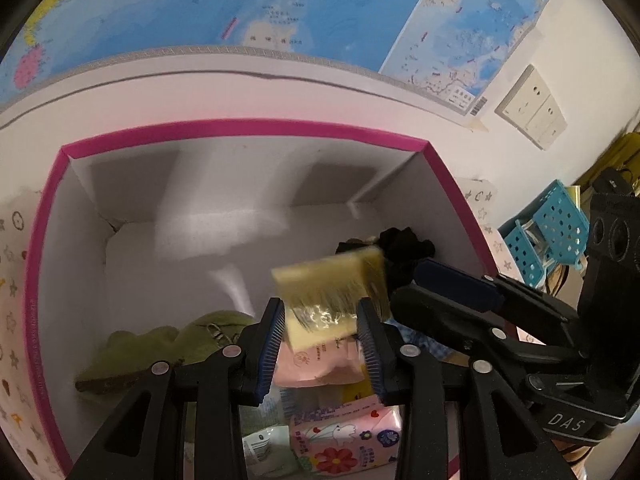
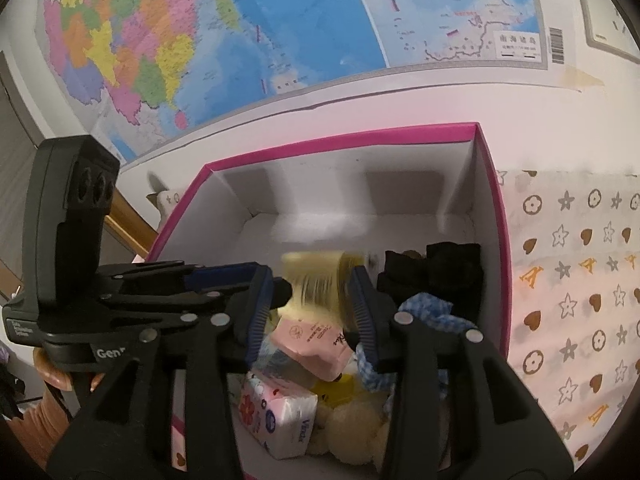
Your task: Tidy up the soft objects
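Observation:
A pink-rimmed white box (image 1: 240,128) (image 2: 340,136) lies below both grippers. A pale yellow pack (image 1: 328,280) (image 2: 316,276), smeared by motion, hangs between the spread fingers of my left gripper (image 1: 320,304) and my right gripper (image 2: 312,276); neither pair of pads visibly presses on it. The right gripper (image 1: 412,284) reaches in from the right beside it. Under it lie a pink tissue pack (image 1: 320,360) (image 2: 316,344), a flowered tissue pack (image 1: 344,440) (image 2: 276,408), a green plush (image 1: 160,348), a cream plush (image 2: 352,424), black cloth (image 1: 404,248) (image 2: 440,276) and blue checked cloth (image 2: 432,312).
A map covers the wall behind the box, with wall sockets (image 1: 532,108) to its right. A blue perforated basket (image 1: 552,236) stands right of the box. A star-and-heart patterned cloth (image 2: 580,280) covers the surface around it. A person's hand (image 2: 52,376) holds the left gripper.

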A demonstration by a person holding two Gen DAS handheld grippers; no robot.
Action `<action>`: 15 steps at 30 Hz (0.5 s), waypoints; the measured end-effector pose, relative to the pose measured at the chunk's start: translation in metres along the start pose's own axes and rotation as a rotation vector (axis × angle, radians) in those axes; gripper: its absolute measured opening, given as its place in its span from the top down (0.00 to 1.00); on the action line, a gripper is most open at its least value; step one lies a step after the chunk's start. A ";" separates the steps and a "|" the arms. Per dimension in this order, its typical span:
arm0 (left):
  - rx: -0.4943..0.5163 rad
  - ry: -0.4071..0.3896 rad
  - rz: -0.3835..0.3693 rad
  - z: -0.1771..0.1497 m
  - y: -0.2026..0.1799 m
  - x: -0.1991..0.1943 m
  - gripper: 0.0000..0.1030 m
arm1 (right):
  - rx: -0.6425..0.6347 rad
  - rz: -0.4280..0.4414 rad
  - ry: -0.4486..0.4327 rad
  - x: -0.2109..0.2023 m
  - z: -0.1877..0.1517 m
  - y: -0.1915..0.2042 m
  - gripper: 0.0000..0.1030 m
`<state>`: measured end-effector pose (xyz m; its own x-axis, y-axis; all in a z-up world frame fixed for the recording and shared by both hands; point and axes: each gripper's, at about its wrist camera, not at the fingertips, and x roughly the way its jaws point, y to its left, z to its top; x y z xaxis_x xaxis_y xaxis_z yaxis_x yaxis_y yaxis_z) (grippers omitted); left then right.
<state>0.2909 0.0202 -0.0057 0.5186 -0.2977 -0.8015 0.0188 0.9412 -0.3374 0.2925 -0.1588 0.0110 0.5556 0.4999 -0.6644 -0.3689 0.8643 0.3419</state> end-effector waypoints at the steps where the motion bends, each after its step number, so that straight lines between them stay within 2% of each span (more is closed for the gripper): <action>1: 0.001 -0.008 0.002 0.000 0.000 -0.002 0.54 | -0.005 0.000 -0.005 -0.002 -0.001 0.001 0.55; 6: 0.036 -0.090 -0.003 -0.013 0.000 -0.019 0.42 | -0.051 -0.016 -0.036 -0.022 -0.019 0.009 0.53; 8: 0.062 -0.141 -0.001 -0.023 -0.002 -0.031 0.31 | -0.098 -0.025 -0.059 -0.035 -0.031 0.018 0.52; 10: 0.105 -0.203 -0.005 -0.038 -0.006 -0.048 0.22 | -0.139 -0.036 -0.086 -0.049 -0.044 0.026 0.46; 13: 0.158 -0.294 -0.002 -0.061 -0.012 -0.069 0.14 | -0.207 -0.063 -0.159 -0.072 -0.068 0.041 0.28; 15: 0.168 -0.340 0.005 -0.074 -0.015 -0.081 0.05 | -0.244 -0.067 -0.212 -0.085 -0.086 0.049 0.10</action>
<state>0.1856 0.0183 0.0278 0.7729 -0.2494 -0.5835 0.1406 0.9640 -0.2258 0.1628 -0.1637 0.0274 0.7182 0.4648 -0.5179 -0.4794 0.8699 0.1159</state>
